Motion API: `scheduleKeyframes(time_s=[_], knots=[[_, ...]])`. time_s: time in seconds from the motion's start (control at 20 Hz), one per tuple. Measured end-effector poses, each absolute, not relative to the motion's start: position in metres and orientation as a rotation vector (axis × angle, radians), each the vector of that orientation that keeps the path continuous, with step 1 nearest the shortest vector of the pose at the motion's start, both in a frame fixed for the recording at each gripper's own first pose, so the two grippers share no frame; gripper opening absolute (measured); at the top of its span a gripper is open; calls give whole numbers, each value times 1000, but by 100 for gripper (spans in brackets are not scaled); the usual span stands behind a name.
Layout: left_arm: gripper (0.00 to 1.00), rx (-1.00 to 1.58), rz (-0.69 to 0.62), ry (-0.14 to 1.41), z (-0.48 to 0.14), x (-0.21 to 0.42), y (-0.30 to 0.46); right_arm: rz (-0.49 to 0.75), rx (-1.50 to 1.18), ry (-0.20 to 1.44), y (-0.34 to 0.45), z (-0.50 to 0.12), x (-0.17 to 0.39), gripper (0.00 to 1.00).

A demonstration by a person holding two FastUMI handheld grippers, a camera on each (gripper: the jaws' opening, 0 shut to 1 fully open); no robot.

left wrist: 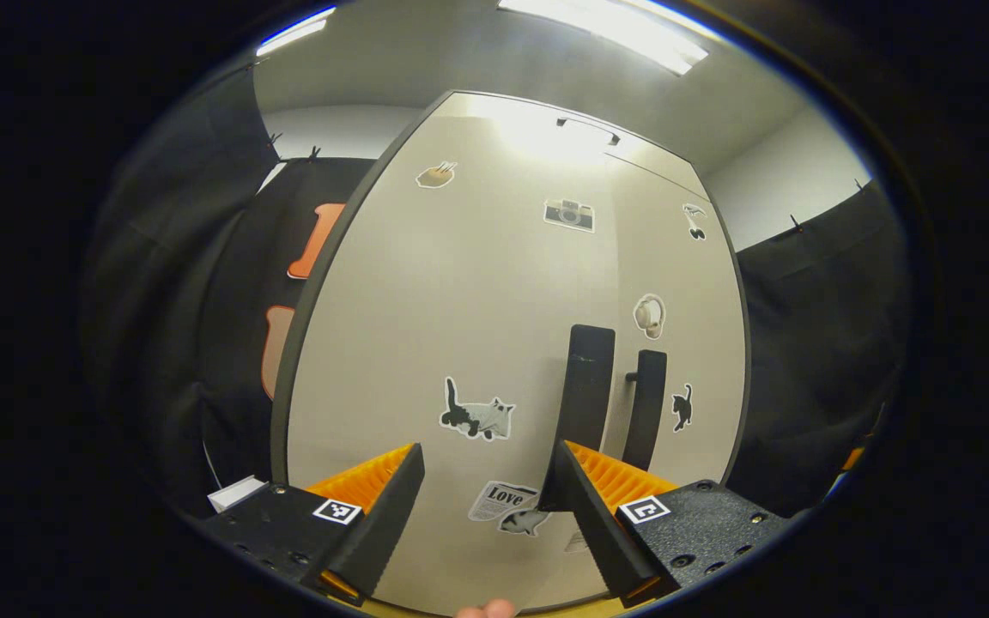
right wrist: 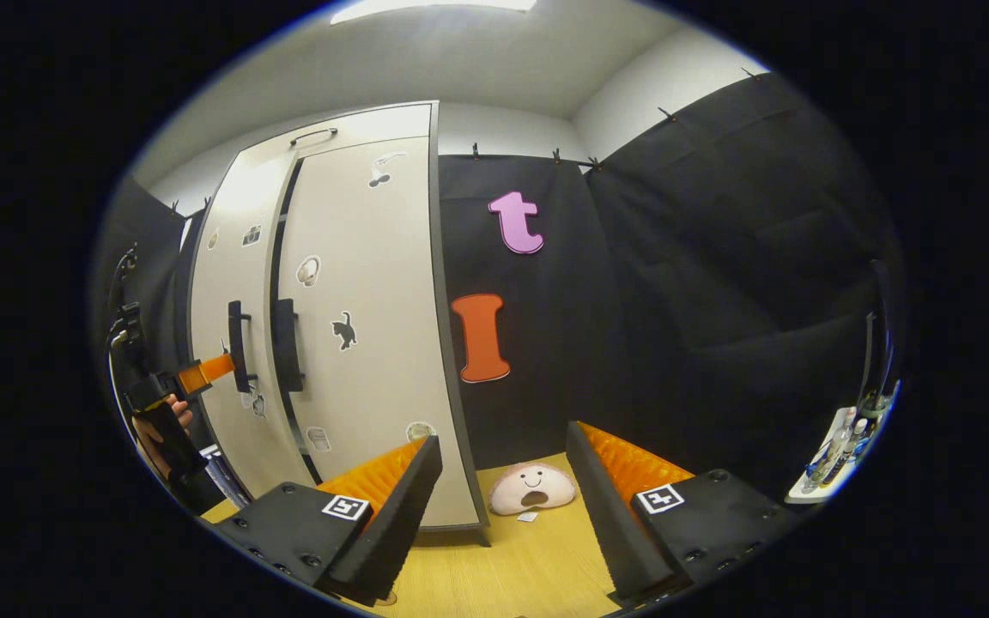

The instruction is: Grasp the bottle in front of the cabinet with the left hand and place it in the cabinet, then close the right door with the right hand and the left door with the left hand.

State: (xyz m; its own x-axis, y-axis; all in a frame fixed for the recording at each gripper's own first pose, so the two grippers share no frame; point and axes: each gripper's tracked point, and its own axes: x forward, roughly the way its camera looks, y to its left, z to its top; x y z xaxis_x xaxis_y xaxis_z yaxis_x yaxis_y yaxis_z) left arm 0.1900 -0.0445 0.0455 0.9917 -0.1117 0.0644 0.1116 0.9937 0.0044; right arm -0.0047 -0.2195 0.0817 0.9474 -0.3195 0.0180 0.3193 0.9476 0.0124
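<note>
Left gripper view: left gripper [left wrist: 484, 493], fingers apart and empty, faces the pale sticker-covered left door [left wrist: 460, 326] by its black bar handle [left wrist: 585, 390]; a flat, steady push should seat it flush. Right gripper view: right gripper [right wrist: 503, 489], also spread and empty, hangs back from the shut-looking right door [right wrist: 366, 326]; the bottle is presumably inside the cabinet.

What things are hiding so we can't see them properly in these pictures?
- Inside of the cabinet: hidden in both views by its doors, so whether the bottle is in there cannot be told.
- Left door, left gripper view: its bottom edge is cut off behind the left gripper.
- Items on the white tray, right gripper view: too small and warped at the edge to name.
- Sticker print: partly covered by the jaws.
</note>
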Motion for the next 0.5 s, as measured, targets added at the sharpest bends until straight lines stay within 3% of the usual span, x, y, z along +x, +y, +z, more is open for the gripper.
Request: scheduleKeyframes(time_s=[0.5], knots=[[94,-12,-101,-54,42,204,-44,-295,15,-33,-211,88,-6,97]])
